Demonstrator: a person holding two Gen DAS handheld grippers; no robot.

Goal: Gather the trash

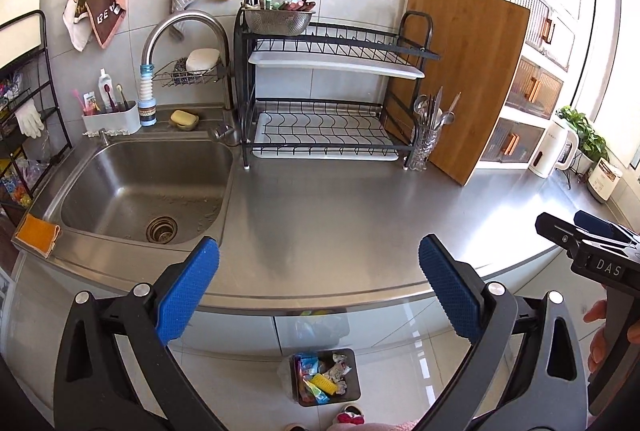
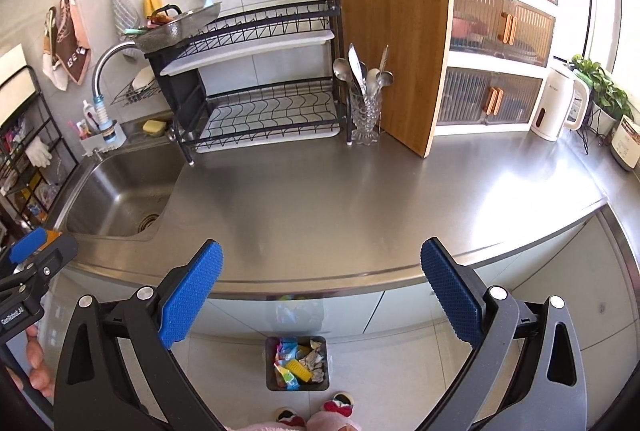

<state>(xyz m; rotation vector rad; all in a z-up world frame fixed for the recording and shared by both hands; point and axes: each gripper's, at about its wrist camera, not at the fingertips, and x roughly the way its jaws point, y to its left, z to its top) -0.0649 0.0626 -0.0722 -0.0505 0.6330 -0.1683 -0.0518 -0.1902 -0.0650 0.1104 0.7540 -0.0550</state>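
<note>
A dark square trash bin (image 1: 325, 377) (image 2: 297, 363) stands on the floor below the counter edge, holding colourful wrappers, crumpled paper and a yellow sponge-like piece. My left gripper (image 1: 319, 271) hovers open above the front edge of the steel counter (image 1: 340, 215), nothing between its blue pads. My right gripper (image 2: 322, 273) is open too, over the same counter (image 2: 360, 199) edge, holding nothing. Each gripper shows at the side of the other's view: the right one (image 1: 592, 239) and the left one (image 2: 32, 255). No loose trash shows on the counter.
A steel sink (image 1: 140, 187) lies at the left with an orange cloth (image 1: 38, 233) on its corner. A black dish rack (image 1: 320, 99), cutlery glass (image 1: 426, 143) and leaning cutting board (image 1: 468, 71) line the back. A white kettle (image 2: 560, 103) and plant (image 2: 600, 87) stand far right. Slippered feet (image 2: 316, 409) stand by the bin.
</note>
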